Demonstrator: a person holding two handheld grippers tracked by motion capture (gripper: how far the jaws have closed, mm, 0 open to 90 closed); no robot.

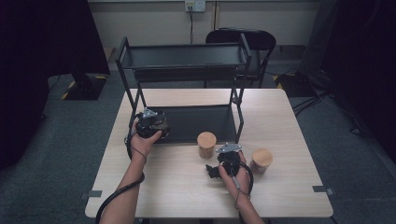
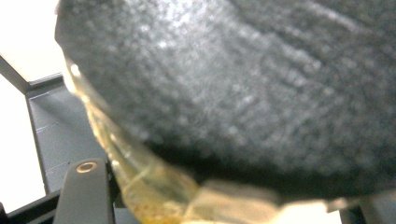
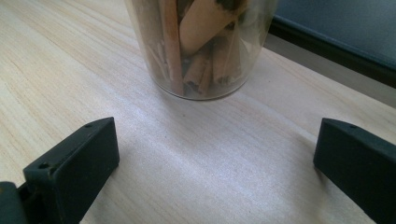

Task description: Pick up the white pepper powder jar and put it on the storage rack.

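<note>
Jar [image 3: 203, 46] before right tool [image 3: 217, 172] shows no readable label.

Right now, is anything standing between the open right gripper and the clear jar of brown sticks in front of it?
Nothing visible: only bare wooden table lies between the right gripper and the jar.

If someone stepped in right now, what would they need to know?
Left gripper: shut on a jar at the rack's lower shelf, left end.
Right gripper: open, empty, jaws facing the cinnamon jar on the table.
A third jar stands to the right.
Done: one jar nearly shelved.
Left: probably release it, then shelve the other two.
</note>
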